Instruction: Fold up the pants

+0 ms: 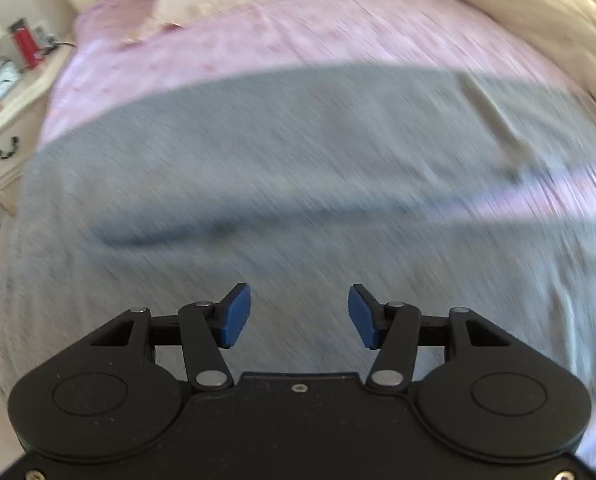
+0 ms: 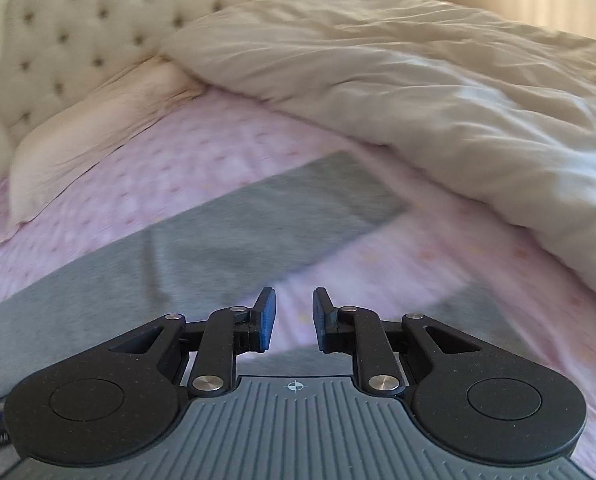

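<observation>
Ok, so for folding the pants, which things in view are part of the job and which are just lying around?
Part of the job:
gray pants, spread flat on the pink sheet
left gripper, open
right gripper, open

Just lying about:
beige duvet
pillow
tufted headboard
nightstand with a red bottle and a small clock

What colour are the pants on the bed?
Plain heather grey pants; sharpest in the right wrist view, lying on the pink sheet.
</observation>
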Demonstrator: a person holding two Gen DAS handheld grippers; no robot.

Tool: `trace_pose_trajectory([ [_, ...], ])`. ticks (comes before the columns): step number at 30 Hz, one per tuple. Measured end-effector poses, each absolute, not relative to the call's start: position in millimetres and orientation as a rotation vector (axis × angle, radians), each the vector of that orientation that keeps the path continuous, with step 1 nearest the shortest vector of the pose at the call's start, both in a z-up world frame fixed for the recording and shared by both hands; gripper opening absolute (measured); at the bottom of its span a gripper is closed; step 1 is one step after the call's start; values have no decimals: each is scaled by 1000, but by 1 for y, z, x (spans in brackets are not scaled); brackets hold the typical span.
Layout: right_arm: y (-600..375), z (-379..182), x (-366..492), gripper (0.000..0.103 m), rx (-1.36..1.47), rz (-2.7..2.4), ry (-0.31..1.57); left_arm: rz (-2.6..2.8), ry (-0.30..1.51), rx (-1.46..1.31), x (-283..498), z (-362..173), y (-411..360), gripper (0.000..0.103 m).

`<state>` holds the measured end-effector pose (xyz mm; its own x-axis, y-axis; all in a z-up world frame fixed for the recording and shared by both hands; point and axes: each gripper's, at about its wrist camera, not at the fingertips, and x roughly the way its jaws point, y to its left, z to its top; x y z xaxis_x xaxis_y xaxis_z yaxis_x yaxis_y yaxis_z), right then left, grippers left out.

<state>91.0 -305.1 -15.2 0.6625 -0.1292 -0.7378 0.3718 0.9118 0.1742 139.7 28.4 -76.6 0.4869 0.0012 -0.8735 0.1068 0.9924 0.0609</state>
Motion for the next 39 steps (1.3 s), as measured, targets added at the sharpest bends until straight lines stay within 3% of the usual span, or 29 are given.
trace_pose_trajectory([
  [14, -243, -73, 215, 19, 152, -113, 1012, 132, 1099, -3, 206, -98, 101, 60],
  [17, -247, -90, 217, 19, 66, -115, 1011, 150, 1125, -18, 212, -110, 112, 65],
  [26, -316, -77, 211, 24, 166, -368, 1017, 150, 1132, -6, 221, -103, 110, 63],
  [33, -293, -49, 246, 26, 235, -187, 969, 124, 1074, -63, 233, -70, 102, 63],
  [39, -260, -53, 317, 26, 207, 42, 976, 98, 1208, -58, 248, -106, 102, 64],
])
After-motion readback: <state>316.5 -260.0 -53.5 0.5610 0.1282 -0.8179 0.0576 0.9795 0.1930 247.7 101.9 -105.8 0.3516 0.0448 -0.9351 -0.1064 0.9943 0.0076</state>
